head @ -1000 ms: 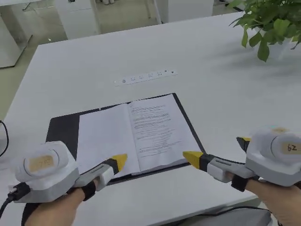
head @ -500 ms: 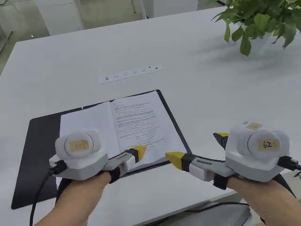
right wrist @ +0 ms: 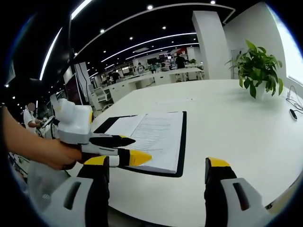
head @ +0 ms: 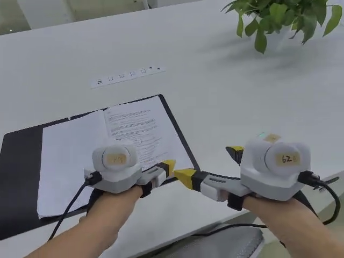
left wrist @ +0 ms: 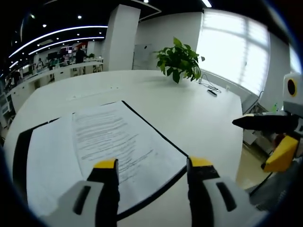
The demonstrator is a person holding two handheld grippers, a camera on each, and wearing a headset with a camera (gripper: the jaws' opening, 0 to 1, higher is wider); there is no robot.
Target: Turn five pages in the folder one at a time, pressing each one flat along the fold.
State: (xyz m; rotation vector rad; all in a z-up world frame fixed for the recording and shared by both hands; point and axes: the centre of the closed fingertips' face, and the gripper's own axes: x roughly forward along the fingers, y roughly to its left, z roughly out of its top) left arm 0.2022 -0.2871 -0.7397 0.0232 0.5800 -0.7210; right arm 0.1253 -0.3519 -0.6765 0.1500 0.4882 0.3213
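Bright even light, window (left wrist: 236, 52) glare, soft shadows, fisheye bending at edges, slight blur

The folder (head: 20, 172) runs off the head view's left edge, its print too small to read, the left gripper (head: 167, 167) hiding its lower fold.

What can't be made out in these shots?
Print on the right page: too small in head view, blurred in both gripper views.
Fold's near end: behind the left gripper, head view.
Left side of the folder: cut off by the frame, head view.
Socket panel markings: too small.
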